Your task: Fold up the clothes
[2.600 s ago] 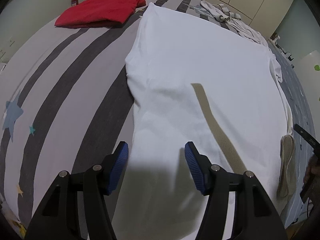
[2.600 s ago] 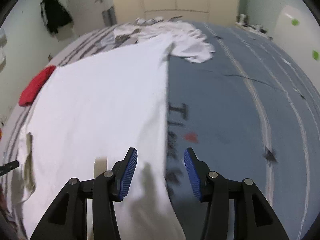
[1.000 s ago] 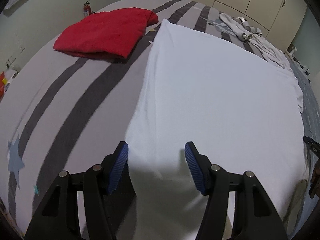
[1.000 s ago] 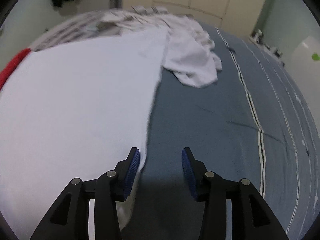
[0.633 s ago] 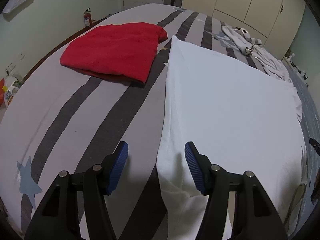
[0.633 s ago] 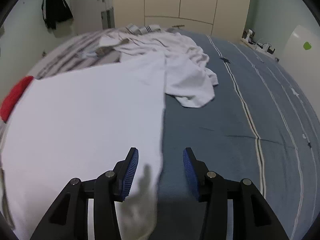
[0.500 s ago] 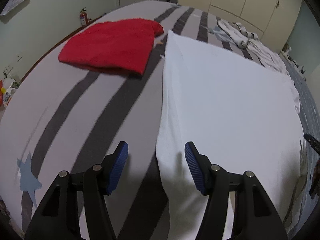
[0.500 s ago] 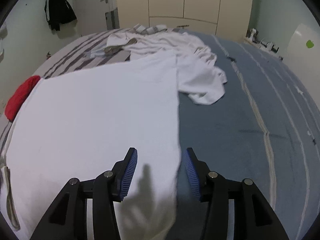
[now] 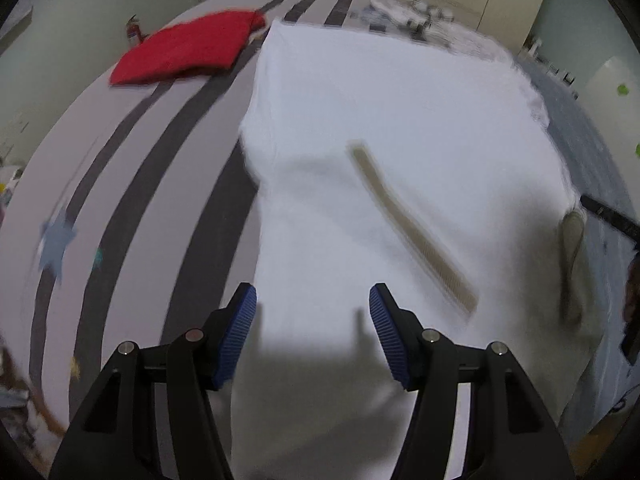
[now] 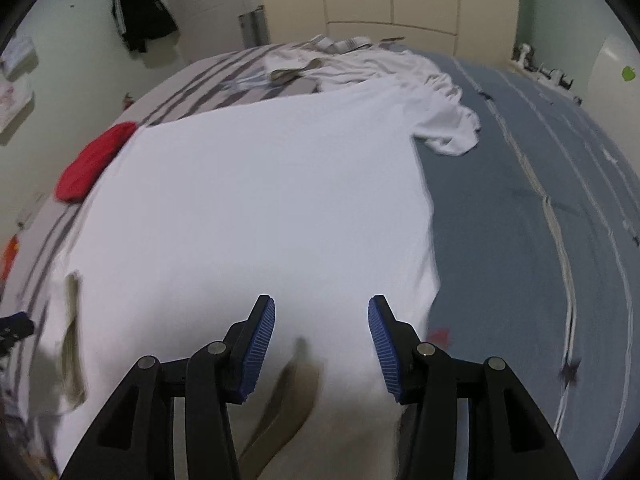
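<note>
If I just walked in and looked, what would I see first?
First you'd see the big white shirt spread flat across the middle of the bed, with a tan strip lying slanted on it. Next, the bright red cloth folded on the grey striped bedding to its left. Both grippers, left and right, hang open over the shirt's near end.

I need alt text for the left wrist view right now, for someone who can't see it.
The open left gripper hovers over a large white garment spread flat on a grey-striped bed, a beige strip lying diagonally across the cloth. A folded red garment lies far left, with cupboards behind.
</note>
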`<move>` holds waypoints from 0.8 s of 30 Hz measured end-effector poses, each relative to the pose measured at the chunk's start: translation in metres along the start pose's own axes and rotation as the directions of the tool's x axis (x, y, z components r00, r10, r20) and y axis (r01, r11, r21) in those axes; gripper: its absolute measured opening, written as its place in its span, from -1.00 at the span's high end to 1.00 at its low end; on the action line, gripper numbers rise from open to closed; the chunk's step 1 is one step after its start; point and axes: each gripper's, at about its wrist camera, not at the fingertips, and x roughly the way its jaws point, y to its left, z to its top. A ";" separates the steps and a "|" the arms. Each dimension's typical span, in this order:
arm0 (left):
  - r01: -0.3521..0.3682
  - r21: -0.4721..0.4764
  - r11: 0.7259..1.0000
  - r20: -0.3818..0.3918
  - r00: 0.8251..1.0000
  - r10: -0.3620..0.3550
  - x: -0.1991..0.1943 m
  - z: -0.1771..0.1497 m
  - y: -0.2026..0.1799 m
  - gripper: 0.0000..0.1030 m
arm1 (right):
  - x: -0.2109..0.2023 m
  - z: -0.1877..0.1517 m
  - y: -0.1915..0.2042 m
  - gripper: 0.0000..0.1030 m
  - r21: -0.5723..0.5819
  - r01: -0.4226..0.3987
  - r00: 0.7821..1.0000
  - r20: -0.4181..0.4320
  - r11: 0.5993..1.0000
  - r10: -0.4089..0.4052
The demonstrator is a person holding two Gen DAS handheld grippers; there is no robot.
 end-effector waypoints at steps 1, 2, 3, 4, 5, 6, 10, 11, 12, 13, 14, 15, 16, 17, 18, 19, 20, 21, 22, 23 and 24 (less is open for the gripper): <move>-0.006 -0.006 1.000 -0.017 1.000 0.006 -0.002 -0.012 0.001 -0.09 | -0.006 -0.008 0.007 0.13 -0.004 -0.015 1.000 -0.006 1.000 0.015; -0.013 -0.011 1.000 -0.033 0.999 0.012 -0.003 -0.025 0.001 -0.09 | -0.011 -0.015 0.012 0.13 -0.007 -0.023 1.000 -0.009 1.000 0.023; -0.017 -0.009 1.000 -0.040 0.999 0.017 -0.006 -0.034 0.002 -0.09 | -0.015 -0.021 0.015 0.13 -0.010 -0.027 1.000 -0.011 1.000 0.027; -0.022 -0.006 1.000 -0.046 0.999 0.022 -0.008 -0.044 0.002 -0.09 | -0.019 -0.027 0.019 0.13 -0.014 -0.032 0.999 -0.012 0.999 0.032; -0.034 0.004 0.999 -0.052 0.998 0.034 -0.011 -0.054 0.003 -0.09 | -0.024 -0.033 0.023 0.13 -0.017 -0.036 0.999 -0.014 0.999 0.036; -0.046 0.019 0.999 -0.058 0.997 0.047 -0.014 -0.063 0.003 -0.09 | -0.028 -0.039 0.027 0.13 -0.020 -0.041 0.999 -0.016 0.999 0.041; -0.135 0.070 0.988 -0.065 0.988 0.140 -0.014 -0.085 0.010 -0.09 | -0.044 -0.061 0.033 0.13 -0.024 -0.035 0.999 -0.022 0.999 0.034; -0.143 0.060 0.988 -0.068 0.987 0.147 -0.012 -0.087 0.014 -0.09 | -0.047 -0.064 0.029 0.13 -0.018 -0.023 0.999 -0.026 1.000 0.023; -0.150 0.050 0.987 -0.072 0.986 0.153 -0.009 -0.089 0.019 -0.09 | -0.050 -0.067 0.025 0.13 -0.011 -0.010 1.000 -0.029 1.000 0.010; -0.158 0.042 0.987 -0.075 0.984 0.161 -0.007 -0.090 0.023 -0.09 | -0.053 -0.071 0.020 0.13 -0.010 0.002 0.999 -0.033 1.000 -0.002; -0.160 0.035 0.987 -0.068 0.984 0.162 -0.006 -0.090 0.026 -0.09 | -0.056 -0.074 0.015 0.13 -0.010 0.014 0.999 -0.036 1.000 -0.014; -0.161 0.028 0.986 -0.060 0.985 0.163 -0.006 -0.090 0.029 -0.09 | -0.059 -0.077 0.010 0.13 -0.010 0.025 0.999 -0.039 1.000 -0.026; -0.163 0.022 0.986 -0.052 0.985 0.164 -0.006 -0.090 0.032 -0.09 | -0.062 -0.081 0.005 0.13 -0.010 0.037 0.998 -0.042 0.999 -0.037; -0.170 0.010 0.985 -0.047 0.984 0.171 -0.005 -0.091 0.036 -0.09 | -0.065 -0.084 0.000 0.13 -0.011 0.049 0.998 -0.045 0.999 -0.049; -0.163 -0.013 0.987 -0.048 0.986 0.162 -0.005 -0.091 0.042 -0.09 | -0.068 -0.087 -0.005 0.13 -0.011 0.060 0.997 -0.048 0.998 -0.061; -0.155 -0.038 0.987 -0.050 0.987 0.153 -0.004 -0.092 0.047 -0.07 | -0.070 -0.091 -0.010 0.13 -0.011 0.067 0.996 -0.053 0.998 -0.068; -0.154 -0.055 0.987 -0.046 0.987 0.152 -0.005 -0.093 0.050 -0.04 | -0.072 -0.095 -0.014 0.13 -0.011 0.072 0.996 -0.058 0.997 -0.073; -0.151 -0.065 0.986 -0.043 0.988 0.148 -0.006 -0.093 0.053 0.02 | -0.074 -0.099 -0.017 0.13 -0.012 0.076 0.995 -0.064 0.997 -0.076; -0.149 -0.064 0.987 -0.043 0.988 0.146 -0.006 -0.094 0.055 0.08 | -0.075 -0.103 -0.020 0.13 -0.013 0.078 0.994 -0.071 0.997 -0.079; -0.155 -0.058 0.986 -0.042 0.987 0.153 -0.007 -0.095 0.056 0.12 | -0.076 -0.107 -0.023 0.13 -0.014 0.081 0.994 -0.078 0.997 -0.082; -0.155 -0.054 0.986 -0.042 0.987 0.153 -0.006 -0.096 0.056 0.23 | -0.077 -0.111 -0.025 0.13 -0.017 0.084 0.993 -0.085 0.996 -0.086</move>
